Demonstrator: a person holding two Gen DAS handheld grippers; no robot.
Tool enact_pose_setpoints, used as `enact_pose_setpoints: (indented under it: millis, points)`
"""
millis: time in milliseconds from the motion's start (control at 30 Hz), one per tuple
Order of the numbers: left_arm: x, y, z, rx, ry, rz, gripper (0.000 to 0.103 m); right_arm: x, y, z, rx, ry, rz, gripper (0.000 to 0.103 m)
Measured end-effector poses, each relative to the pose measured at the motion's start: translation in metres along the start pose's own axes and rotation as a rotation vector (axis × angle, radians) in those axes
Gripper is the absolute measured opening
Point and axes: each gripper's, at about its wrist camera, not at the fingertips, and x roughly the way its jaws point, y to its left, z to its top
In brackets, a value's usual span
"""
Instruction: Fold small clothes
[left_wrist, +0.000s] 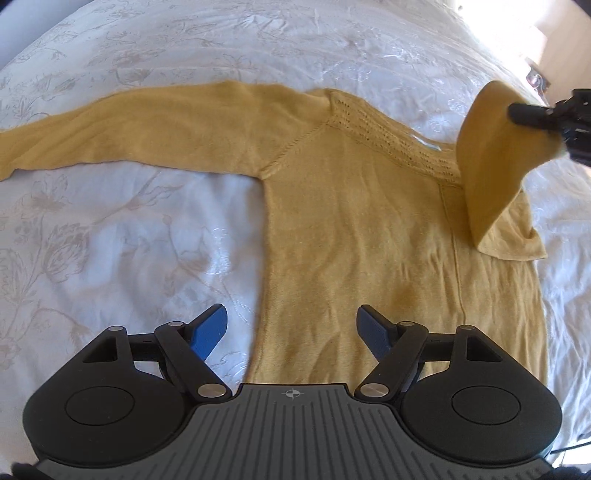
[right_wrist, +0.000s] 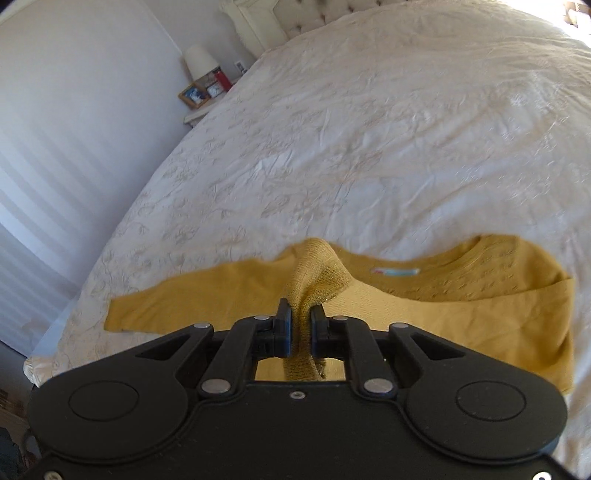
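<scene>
A mustard-yellow knit sweater (left_wrist: 351, 221) lies flat on the white bed cover (left_wrist: 110, 240), its left sleeve (left_wrist: 129, 133) stretched out to the left. My left gripper (left_wrist: 291, 325) is open and empty, hovering above the sweater's lower left hem. My right gripper (right_wrist: 300, 325) is shut on the cuff of the right sleeve (right_wrist: 310, 280) and holds it lifted above the sweater; in the left wrist view it (left_wrist: 532, 118) shows at the far right with the raised sleeve (left_wrist: 487, 162) hanging from it.
The bed cover (right_wrist: 369, 129) is white with a pale floral print and spreads wide around the sweater. A bedside table with a lamp (right_wrist: 199, 62) and photo frames (right_wrist: 194, 94) stands by the wall, beside the tufted headboard (right_wrist: 314, 14).
</scene>
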Motion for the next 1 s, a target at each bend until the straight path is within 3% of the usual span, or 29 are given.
enact_pose_setpoints:
  millis: [133, 167, 233, 433, 600, 833, 1000]
  points:
    - [-0.001, 0.009, 0.001, -0.014, 0.000, 0.003, 0.076, 0.020, 0.015, -0.023, -0.019, 0.019, 0.040, 0.027]
    - [-0.001, 0.010, 0.002, -0.016, -0.001, 0.001, 0.076, 0.021, 0.018, -0.028, -0.037, 0.019, 0.031, 0.044]
    - [0.000, 0.011, 0.005, -0.013, -0.005, -0.005, 0.077, 0.019, 0.018, -0.036, -0.066, 0.018, -0.004, 0.062]
    - [0.013, -0.006, 0.024, 0.013, -0.022, -0.055, 0.078, 0.012, -0.017, -0.059, -0.091, 0.088, -0.185, 0.063]
    - [0.037, -0.030, 0.048, 0.029, -0.036, -0.096, 0.078, -0.001, -0.049, -0.081, -0.097, 0.156, -0.253, 0.067]
    - [0.065, -0.043, 0.074, -0.003, -0.057, -0.105, 0.078, -0.002, -0.079, -0.098, -0.045, 0.207, -0.263, 0.069]
    - [0.087, -0.039, 0.083, -0.020, -0.038, -0.062, 0.078, 0.010, -0.090, -0.104, -0.035, 0.244, -0.256, 0.071]
